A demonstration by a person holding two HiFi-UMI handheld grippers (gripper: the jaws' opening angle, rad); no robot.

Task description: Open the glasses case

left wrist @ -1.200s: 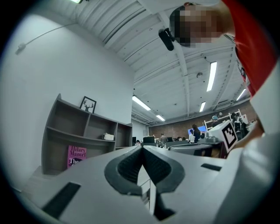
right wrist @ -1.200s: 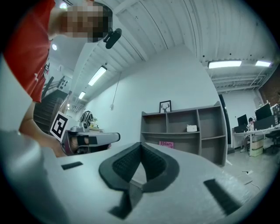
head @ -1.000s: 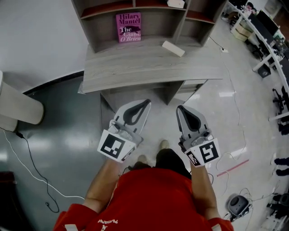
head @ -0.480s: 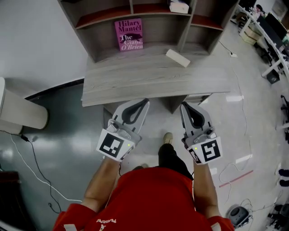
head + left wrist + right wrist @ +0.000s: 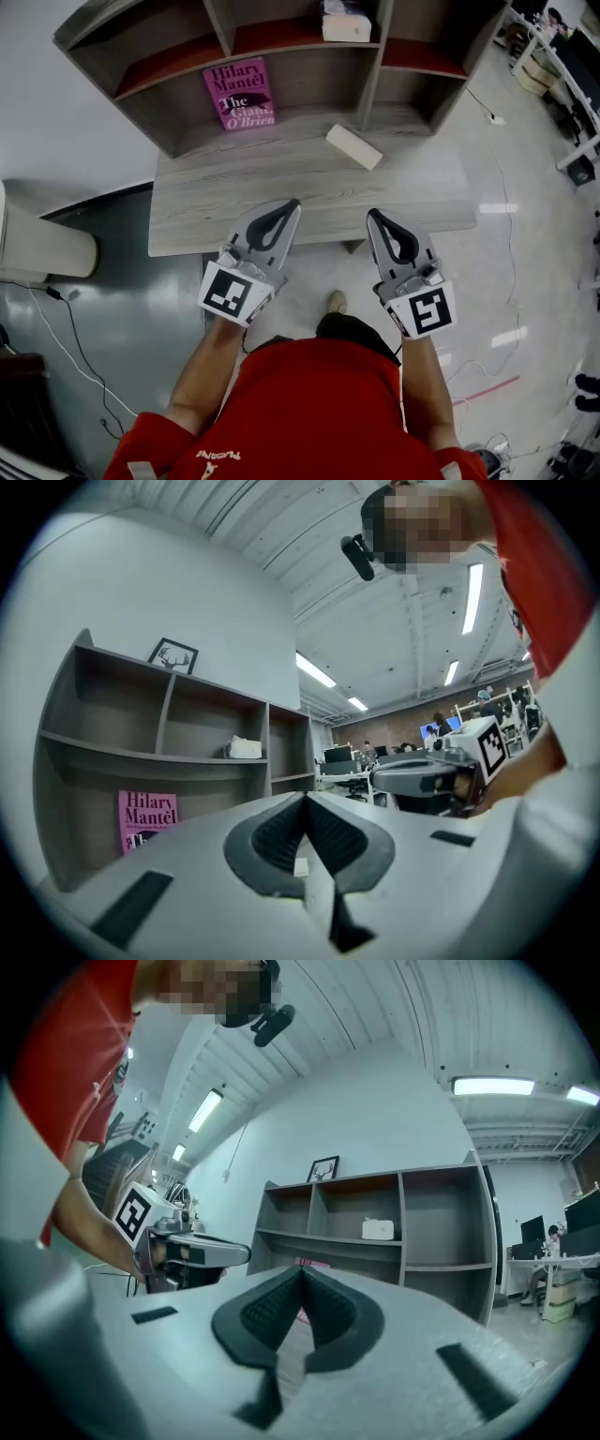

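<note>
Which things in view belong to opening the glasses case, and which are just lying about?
Job: white glasses case on the desk; left gripper and right gripper, both shut, empty.
Lying about: pink book, white box on the shelf unit, framed picture on top of it.

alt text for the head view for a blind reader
From above, a person in red holds the left gripper and right gripper, both shut and empty, at a grey desk. A pale glasses case lies farther back; a pink book stands in the shelves.
</note>
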